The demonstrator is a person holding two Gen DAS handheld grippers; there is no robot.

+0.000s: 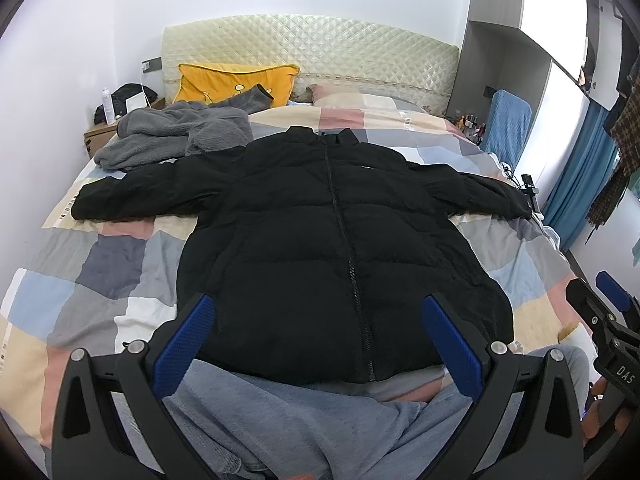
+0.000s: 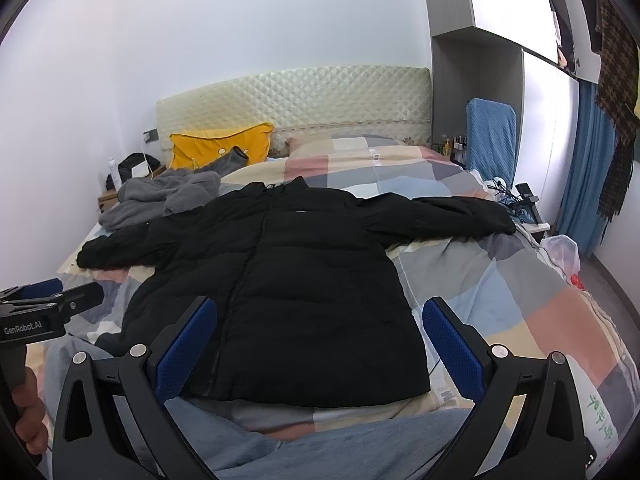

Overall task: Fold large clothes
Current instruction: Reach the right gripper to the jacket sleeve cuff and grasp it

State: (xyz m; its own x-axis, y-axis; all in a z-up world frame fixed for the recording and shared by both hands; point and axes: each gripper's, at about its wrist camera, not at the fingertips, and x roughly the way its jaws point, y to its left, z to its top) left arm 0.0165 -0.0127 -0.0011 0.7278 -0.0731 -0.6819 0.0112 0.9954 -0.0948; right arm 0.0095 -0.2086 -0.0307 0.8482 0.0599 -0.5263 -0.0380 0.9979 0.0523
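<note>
A black puffer jacket point(image 1: 320, 240) point(image 2: 288, 280) lies flat and zipped on the bed, front up, collar toward the headboard, both sleeves spread sideways. My left gripper point(image 1: 318, 320) hovers open above the jacket's hem, with nothing between its blue pads. My right gripper point(image 2: 320, 324) is open too, above the hem's right half, holding nothing. It also shows at the right edge of the left wrist view, as the right gripper point(image 1: 608, 304). The left gripper point(image 2: 52, 300) appears at the left of the right wrist view, with a hand below it.
The patchwork bedspread point(image 1: 100, 272) covers the bed. A grey fleece garment point(image 1: 172, 132) and a yellow pillow point(image 1: 236, 80) lie near the quilted headboard point(image 1: 312, 48). A nightstand point(image 1: 100, 132) is at the left, a blue chair back point(image 2: 490, 136) and blue curtain point(image 2: 580, 168) at the right. Grey trouser legs point(image 1: 304, 420) fill the foreground.
</note>
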